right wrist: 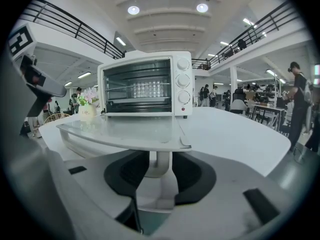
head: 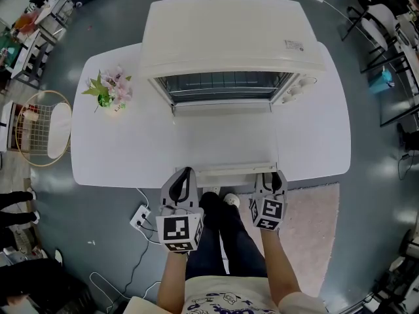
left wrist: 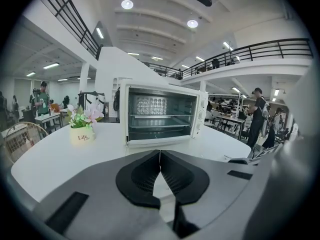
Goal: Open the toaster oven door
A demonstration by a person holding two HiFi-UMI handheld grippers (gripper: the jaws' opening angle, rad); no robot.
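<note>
A cream toaster oven point(head: 229, 34) stands upright at the back of the white worktop point(head: 111, 142), with its knobs point(head: 298, 87) in a column on the right. Its glass door point(head: 226, 136) is swung fully down and lies about level. The handle point(head: 236, 171) is at the near edge, and a wire rack point(head: 222, 84) shows in the open cavity.

The head view looks steeply down from well above the counter point(head: 118, 142), while both gripper views sit low at its near edge, facing the toaster oven point(left wrist: 160, 114) all three share.
</note>
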